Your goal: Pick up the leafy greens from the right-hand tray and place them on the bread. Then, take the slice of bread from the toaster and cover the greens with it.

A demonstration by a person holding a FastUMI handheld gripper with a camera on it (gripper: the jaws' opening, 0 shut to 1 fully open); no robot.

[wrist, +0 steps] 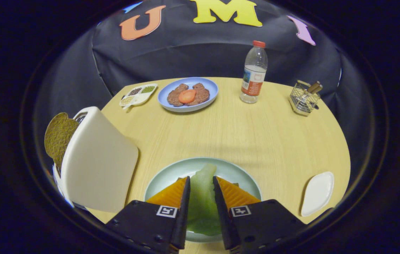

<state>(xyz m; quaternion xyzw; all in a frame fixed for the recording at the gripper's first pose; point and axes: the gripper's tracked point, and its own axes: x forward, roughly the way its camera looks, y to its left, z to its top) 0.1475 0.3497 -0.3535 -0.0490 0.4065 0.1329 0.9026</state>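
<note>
A pale green leaf of greens [201, 208] sits between my fingers, and my gripper [201, 180] is shut on it. The leaf hangs over a light green plate [171, 171] just ahead of and beneath the fingers. Thin brown slivers [237, 184] peek out beside the fingers on the plate; most of what lies there is hidden. To the left stands a cream toaster [97, 158] with a brown bread slice [58, 135] sticking up from its slot. An empty small white tray [317, 193] lies to the right of the plate.
Across the round wooden table [242, 130] stand a blue plate [207, 84] with meat patties and a tomato slice, a divided seasoning dish [138, 94], a water bottle [254, 74] and a wire basket [304, 98].
</note>
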